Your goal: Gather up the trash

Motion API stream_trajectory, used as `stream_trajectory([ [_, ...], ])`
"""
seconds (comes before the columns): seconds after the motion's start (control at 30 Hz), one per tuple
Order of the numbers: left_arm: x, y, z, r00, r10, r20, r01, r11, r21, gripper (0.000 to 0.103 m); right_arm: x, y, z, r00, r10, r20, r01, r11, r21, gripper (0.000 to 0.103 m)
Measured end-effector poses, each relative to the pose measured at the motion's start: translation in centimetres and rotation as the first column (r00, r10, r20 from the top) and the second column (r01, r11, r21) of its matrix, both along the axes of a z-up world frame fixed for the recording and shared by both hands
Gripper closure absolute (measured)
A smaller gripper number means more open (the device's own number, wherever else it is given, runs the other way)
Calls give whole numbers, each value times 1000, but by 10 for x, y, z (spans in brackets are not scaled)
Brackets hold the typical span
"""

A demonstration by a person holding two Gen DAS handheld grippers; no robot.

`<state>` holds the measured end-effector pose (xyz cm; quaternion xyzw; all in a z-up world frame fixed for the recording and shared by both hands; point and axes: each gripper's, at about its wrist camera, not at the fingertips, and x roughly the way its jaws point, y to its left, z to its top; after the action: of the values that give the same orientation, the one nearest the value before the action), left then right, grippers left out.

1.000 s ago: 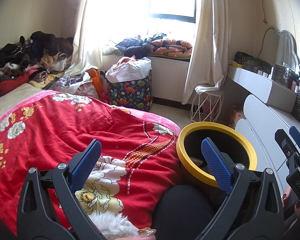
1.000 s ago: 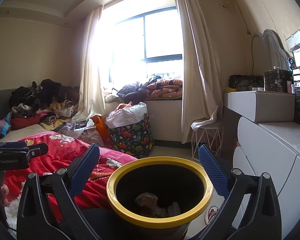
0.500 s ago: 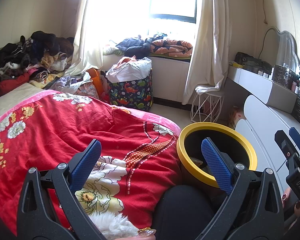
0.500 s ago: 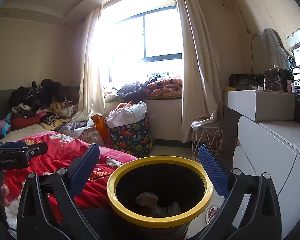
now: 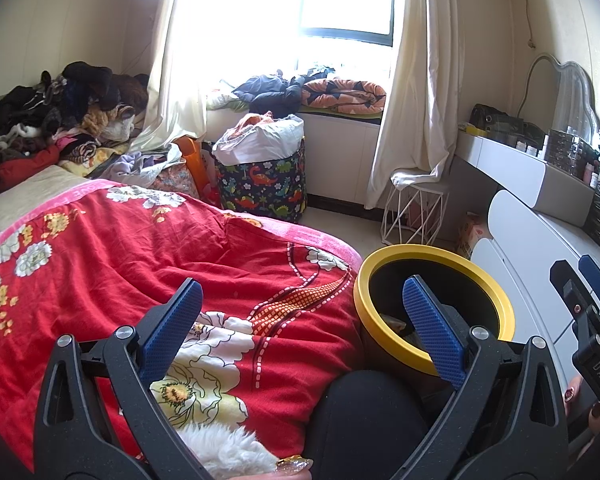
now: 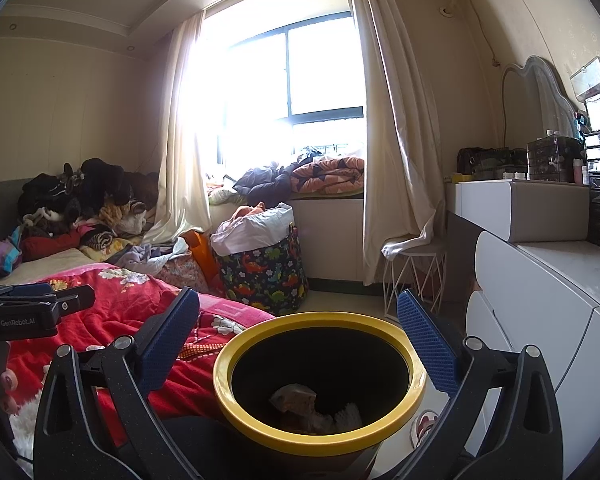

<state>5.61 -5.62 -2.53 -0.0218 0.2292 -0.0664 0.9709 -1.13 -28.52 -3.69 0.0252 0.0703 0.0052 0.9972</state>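
1. While the earlier frames are matched with nothing shifted, both grippers are held spread and empty.
2. Crumpled paper trash (image 6: 296, 398) is seen inside the yellow-rimmed black bin (image 6: 320, 438), below the right gripper (image 6: 298, 344).
3. The left gripper (image 5: 300, 320) is kept over the red floral bedspread (image 5: 140, 264), beside the bin.

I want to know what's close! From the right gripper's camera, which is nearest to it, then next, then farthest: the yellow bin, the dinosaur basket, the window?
1. yellow bin, right below the right gripper
2. dinosaur basket, middle floor
3. window, back wall
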Motion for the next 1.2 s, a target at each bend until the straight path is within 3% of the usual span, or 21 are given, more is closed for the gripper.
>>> stream_trajectory([
  [0.67,1,4,-2,1000,14,-24,-14,1000,-6,11,2,0,-3,1000,15,-21,-14,1000,9,6],
  [0.77,3,17,0,998,51,-40,-53,998,-31,11,9,4,3,998,51,-45,-49,998,26,6],
  [0.9,0,55,5,986,147,-82,-153,985,-76,11,28,27,24,980,180,-88,-177,983,39,6],
  [1.0,-15,112,3,951,276,-142,-293,949,-119,11,49,67,44,931,335,-144,-330,942,54,6],
  [1.03,-20,126,2,938,311,-157,-331,935,-125,11,58,89,50,900,397,-181,-394,917,52,6],
  [1.07,-29,152,-3,908,376,-184,-401,907,-127,11,64,108,54,870,446,-210,-446,894,50,6],
  [1.13,-48,198,-14,835,500,-229,-533,838,-114,11,77,165,58,775,560,-293,-574,818,46,6],
  [1.2,-72,250,-32,730,617,-295,-665,740,-99,11,88,233,52,615,673,-411,-706,702,92,6],
])
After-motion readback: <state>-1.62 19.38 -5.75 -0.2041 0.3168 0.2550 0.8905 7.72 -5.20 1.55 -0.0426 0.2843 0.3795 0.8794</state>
